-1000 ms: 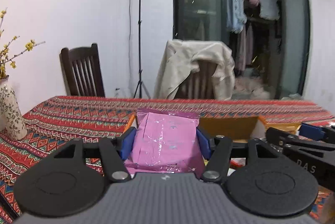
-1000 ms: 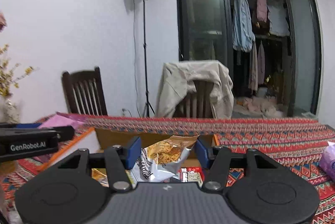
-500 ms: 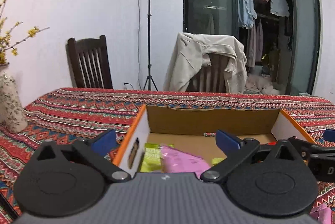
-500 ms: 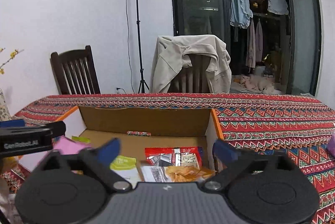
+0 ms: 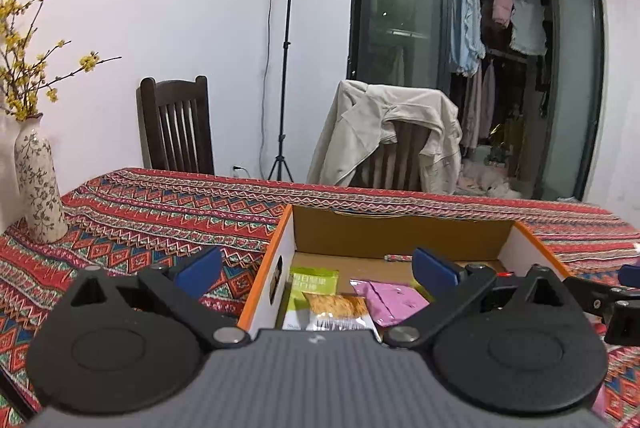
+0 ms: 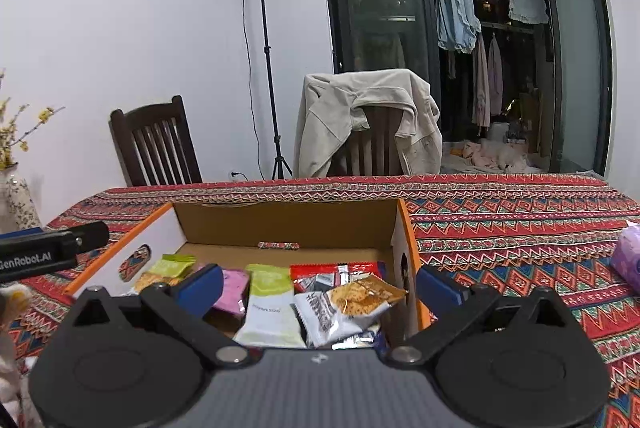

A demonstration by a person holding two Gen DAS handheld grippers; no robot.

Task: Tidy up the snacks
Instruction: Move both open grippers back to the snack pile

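Note:
An open cardboard box point(image 5: 400, 232) with orange edges sits on the patterned tablecloth. In the left wrist view it holds a pink packet point(image 5: 390, 298), a green packet point(image 5: 312, 282) and an orange-brown snack pack point(image 5: 338, 310). My left gripper point(image 5: 316, 268) is open just above the box's near left part, with nothing between its fingers. In the right wrist view the box point(image 6: 288, 224) holds a white and orange chip bag point(image 6: 352, 304), a pale green packet point(image 6: 272, 304), a red packet point(image 6: 336, 272) and the pink packet point(image 6: 234, 288). My right gripper point(image 6: 319, 286) hangs open and empty over them.
A flowered vase point(image 5: 38, 196) with yellow twigs stands at the table's left. A purple pack point(image 6: 628, 256) lies on the cloth at the right. Behind the table are a dark wooden chair point(image 5: 176, 128), a chair draped with a beige jacket point(image 5: 384, 136) and a light stand point(image 5: 286, 68).
Both grippers have opened. The left one let go of the pink packet and the right one let go of the chip bag; both packets now lie in the box.

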